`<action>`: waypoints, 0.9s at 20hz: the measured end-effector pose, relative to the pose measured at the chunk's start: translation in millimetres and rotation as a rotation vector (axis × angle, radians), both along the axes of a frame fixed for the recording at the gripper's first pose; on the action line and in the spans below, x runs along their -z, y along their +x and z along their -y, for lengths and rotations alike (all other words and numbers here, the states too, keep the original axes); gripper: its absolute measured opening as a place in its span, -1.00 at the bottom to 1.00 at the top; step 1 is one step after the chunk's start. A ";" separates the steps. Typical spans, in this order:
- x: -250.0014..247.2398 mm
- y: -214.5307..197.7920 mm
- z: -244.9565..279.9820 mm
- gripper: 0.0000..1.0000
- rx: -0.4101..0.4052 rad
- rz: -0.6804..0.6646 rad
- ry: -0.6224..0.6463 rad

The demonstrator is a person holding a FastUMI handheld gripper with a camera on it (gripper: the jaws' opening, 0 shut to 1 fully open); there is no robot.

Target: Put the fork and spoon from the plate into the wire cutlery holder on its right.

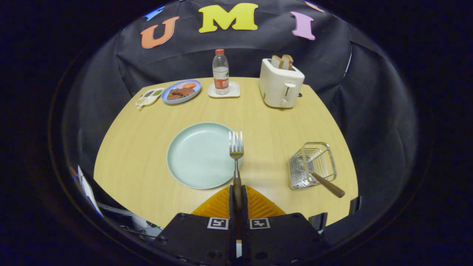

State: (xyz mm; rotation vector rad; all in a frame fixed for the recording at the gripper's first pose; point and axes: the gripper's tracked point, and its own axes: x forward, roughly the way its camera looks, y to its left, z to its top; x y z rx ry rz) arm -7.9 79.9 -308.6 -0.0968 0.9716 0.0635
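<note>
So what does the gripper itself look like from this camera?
The gripper has a wide black body with a square black-and-white marker tag on each side of the centre seam. Two ribbed, wedge-shaped fingers taper forward to meet. No cables or sleeve visible.

Even, moderately bright light falls from above on the counter [147, 140], while the surroundings stay dark. Shadows are soft and short: a faint one lies right of the fork [236, 147], another under the holder [312, 166]. The plate [196, 155] shows no glare. Focus is sharp centrally; fisheye bending curves the counter's edges.
</note>
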 end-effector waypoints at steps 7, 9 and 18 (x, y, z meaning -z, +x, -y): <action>-35.3 -17.0 78.7 -0.88 0.043 0.003 0.040; -44.4 -19.8 98.0 -0.88 0.054 0.011 0.041; -46.7 -9.3 159.2 -0.87 0.090 -0.051 0.071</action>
